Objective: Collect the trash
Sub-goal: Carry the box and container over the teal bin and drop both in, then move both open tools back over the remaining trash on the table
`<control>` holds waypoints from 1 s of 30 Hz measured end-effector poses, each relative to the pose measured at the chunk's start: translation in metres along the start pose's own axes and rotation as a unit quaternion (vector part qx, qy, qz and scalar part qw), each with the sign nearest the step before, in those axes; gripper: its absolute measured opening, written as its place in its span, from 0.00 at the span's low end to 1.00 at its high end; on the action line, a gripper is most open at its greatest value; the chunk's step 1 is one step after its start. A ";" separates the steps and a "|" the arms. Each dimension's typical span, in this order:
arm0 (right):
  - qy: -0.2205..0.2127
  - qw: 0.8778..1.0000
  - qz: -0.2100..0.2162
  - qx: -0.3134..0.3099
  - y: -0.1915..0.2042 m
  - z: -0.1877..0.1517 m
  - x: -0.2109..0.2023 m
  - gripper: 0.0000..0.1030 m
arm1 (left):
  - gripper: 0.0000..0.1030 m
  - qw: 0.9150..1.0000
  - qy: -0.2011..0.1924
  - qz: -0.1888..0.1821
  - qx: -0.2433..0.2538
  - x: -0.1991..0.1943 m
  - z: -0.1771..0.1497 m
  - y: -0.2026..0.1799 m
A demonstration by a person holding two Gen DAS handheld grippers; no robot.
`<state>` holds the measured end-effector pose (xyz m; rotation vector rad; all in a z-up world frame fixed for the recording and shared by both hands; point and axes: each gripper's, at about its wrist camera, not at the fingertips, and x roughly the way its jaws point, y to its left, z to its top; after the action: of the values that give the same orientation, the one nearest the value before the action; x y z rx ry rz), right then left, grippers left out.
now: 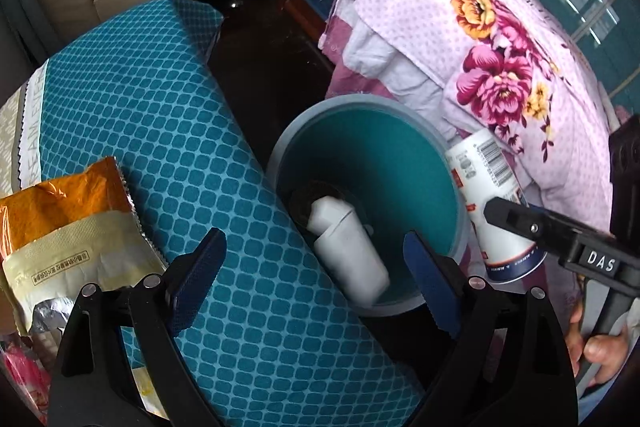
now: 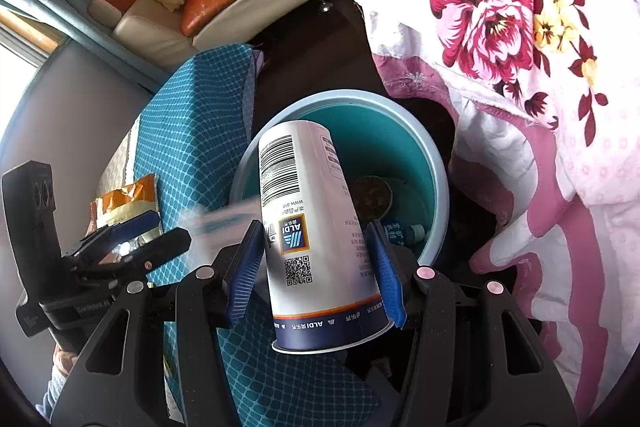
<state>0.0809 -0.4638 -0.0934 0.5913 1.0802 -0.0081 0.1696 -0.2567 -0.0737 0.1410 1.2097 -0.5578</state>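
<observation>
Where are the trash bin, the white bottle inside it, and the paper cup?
trash bin [image 1: 352, 103], left wrist view, far rim.
white bottle [image 1: 348, 247], left wrist view, middle of its body.
paper cup [image 2: 316, 227], right wrist view, printed side wall.

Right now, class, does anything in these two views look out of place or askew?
Yes. The paper cup sits upside down in the right gripper, rim towards the camera. An opened orange snack bag lies crumpled on the teal cushion, outside the bin.
</observation>
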 end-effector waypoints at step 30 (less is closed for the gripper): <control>0.034 0.999 -0.016 -0.022 0.036 -0.016 0.007 0.77 | 0.90 0.999 0.004 -0.022 -0.031 -0.049 -0.075 0.041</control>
<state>0.0810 -0.4241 -0.0883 0.5369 1.1540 0.0079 0.1142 -0.1764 -0.0642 0.0647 1.2389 -0.5577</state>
